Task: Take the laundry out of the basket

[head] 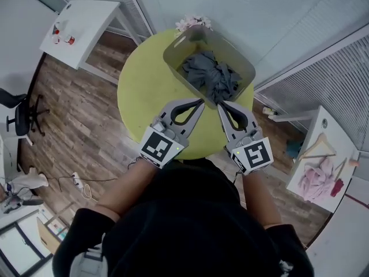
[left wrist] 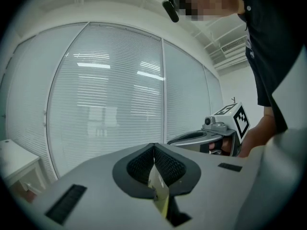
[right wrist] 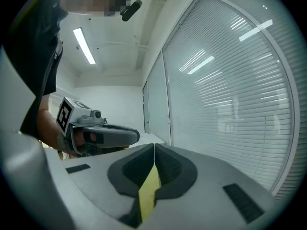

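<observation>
A grey plastic basket (head: 173, 53) stands on the far side of a round yellow-green table (head: 144, 97). Crumpled dark grey laundry (head: 210, 74) fills it. My left gripper (head: 202, 101) and right gripper (head: 219, 104) hover side by side at the basket's near rim, tips almost touching, pointing toward the clothes. Both are shut with nothing between the jaws. In the left gripper view the left gripper (left wrist: 153, 145) is closed against a backdrop of window blinds, and the right gripper (left wrist: 211, 138) shows beside it. The right gripper view shows the right gripper (right wrist: 154, 145) closed and the left gripper (right wrist: 105, 135) alongside.
A white side table (head: 81, 27) with small red items stands at the upper left. Another white table at the right holds pink clothes (head: 320, 180) and a wooden hanger (head: 318, 146). An office chair (head: 20, 111) is at the far left. Flowers (head: 193, 22) sit behind the basket.
</observation>
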A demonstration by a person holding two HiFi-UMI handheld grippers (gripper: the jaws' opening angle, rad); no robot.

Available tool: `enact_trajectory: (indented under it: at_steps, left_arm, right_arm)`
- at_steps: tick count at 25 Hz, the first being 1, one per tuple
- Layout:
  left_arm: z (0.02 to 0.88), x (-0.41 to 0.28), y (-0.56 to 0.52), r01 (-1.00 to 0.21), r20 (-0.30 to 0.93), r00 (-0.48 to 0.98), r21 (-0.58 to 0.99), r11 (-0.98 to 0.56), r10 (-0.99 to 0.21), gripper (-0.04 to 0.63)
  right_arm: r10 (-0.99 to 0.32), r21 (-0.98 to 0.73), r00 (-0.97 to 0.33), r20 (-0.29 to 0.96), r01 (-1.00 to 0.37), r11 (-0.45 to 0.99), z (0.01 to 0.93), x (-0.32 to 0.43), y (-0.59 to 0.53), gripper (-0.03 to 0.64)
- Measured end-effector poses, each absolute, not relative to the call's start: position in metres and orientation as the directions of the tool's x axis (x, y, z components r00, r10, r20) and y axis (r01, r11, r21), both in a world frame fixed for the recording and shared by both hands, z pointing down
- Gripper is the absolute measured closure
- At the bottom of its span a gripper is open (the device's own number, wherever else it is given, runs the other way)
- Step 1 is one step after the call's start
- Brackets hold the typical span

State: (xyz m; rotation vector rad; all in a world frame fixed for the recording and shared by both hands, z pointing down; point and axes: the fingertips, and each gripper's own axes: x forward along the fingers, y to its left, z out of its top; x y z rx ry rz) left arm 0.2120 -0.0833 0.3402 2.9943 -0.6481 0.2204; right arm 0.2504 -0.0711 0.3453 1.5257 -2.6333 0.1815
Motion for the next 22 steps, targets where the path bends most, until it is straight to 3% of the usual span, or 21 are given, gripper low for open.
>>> enact_trajectory:
  at_steps: [13, 22]
  left_arm:
    - [0.347, 0.226, -0.139, -0.485, 0.144, 0.868, 0.032, -0.874, -0.476, 0.584]
    - [0.371, 0.242, -0.196, -0.412, 0.161, 0.899, -0.003, -0.911, -0.407, 0.584]
  right_arm:
    - [-0.830, -0.085, -0.522, 0.199, -0.852, 0.516, 0.375, 0.279, -0.122, 0.594]
    - [-0.773, -0.074, -0.498, 0.394, -0.855, 0.513, 0.419, 0.288, -0.163, 0.592]
